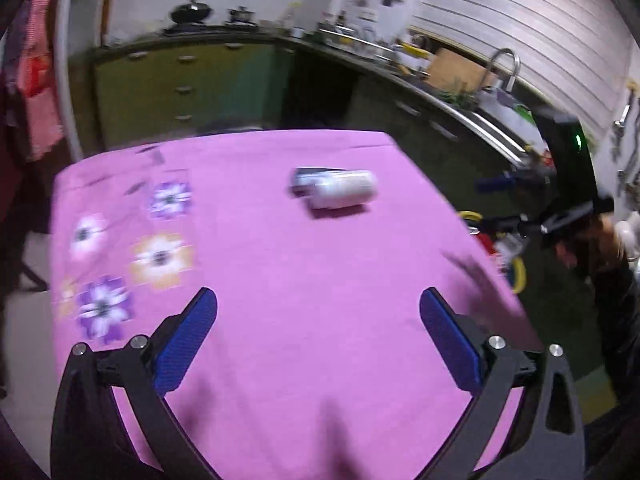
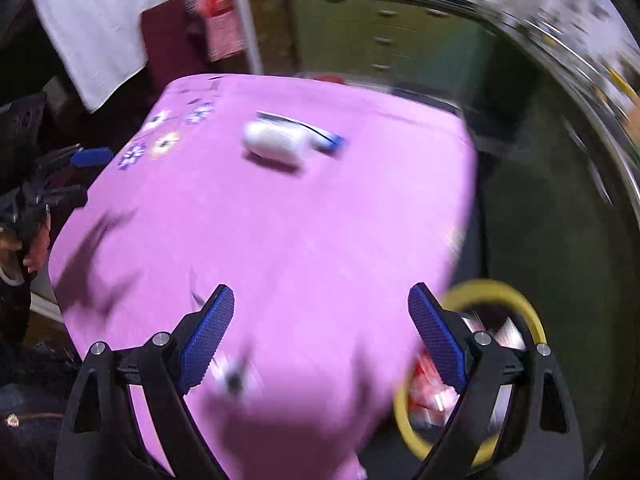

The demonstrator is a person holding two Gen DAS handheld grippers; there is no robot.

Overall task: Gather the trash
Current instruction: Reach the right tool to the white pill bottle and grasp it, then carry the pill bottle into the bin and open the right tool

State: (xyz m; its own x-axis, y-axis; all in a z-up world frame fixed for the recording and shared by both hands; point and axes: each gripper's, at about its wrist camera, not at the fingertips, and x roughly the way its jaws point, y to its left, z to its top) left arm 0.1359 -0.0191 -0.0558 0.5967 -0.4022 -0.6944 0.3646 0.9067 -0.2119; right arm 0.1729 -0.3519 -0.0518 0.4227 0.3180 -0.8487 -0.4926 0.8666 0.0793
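Lying on its side toward the far half of the pink tablecloth, a white can was the one clear piece of trash on the table, with a flat dark-and-blue item touching its far side; motion blur left that second item hard to identify, and the right wrist view showed only a thin, blue-tipped strip of it. The left gripper hung over the near part of the cloth with its blue-padded fingers spread wide and nothing between them, well short of the can. The right gripper was likewise spread apart and empty, over the cloth's near right corner. Beside that corner, below the table edge, a yellow-rimmed bin was partly hidden by the right finger and the cloth; red and silvery shapes inside it were too smeared to name. Printed flowers marked the cloth's left side. Behind ran a blurred kitchen counter.
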